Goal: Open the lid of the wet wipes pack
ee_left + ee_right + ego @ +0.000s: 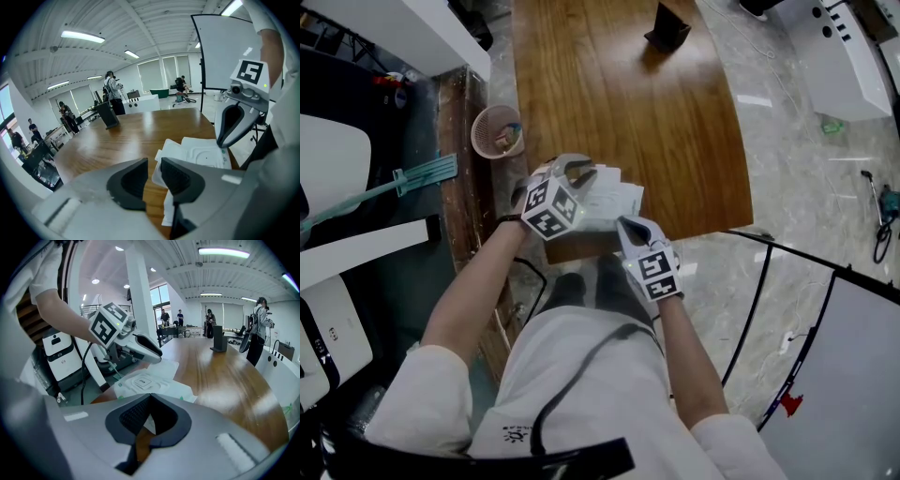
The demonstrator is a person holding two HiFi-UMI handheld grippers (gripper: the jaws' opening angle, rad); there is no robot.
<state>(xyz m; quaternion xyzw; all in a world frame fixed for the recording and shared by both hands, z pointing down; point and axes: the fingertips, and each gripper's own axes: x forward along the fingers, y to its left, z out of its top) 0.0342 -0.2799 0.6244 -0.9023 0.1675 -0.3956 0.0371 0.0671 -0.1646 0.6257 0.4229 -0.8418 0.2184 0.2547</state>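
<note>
The white wet wipes pack [614, 199] lies at the near edge of the wooden table [619, 94]. Its oval lid [139, 381] lies flat on the pack's top [208, 157]. My left gripper [579, 172] hangs over the pack's far left corner. In the left gripper view the left gripper [153, 172] is open by a narrow gap, with the pack's edge showing behind that gap and nothing pressed between the pads. My right gripper [625, 223] is at the pack's near right edge. The right gripper [150, 398] has its tips together, with the pack's white edge in the hollow behind them.
A black stand [667, 28] sits far back on the table. A pink waste basket [497, 131] and a teal long-handled tool [412, 180] are on the floor to the left. People stand beyond the table's far end [111, 91].
</note>
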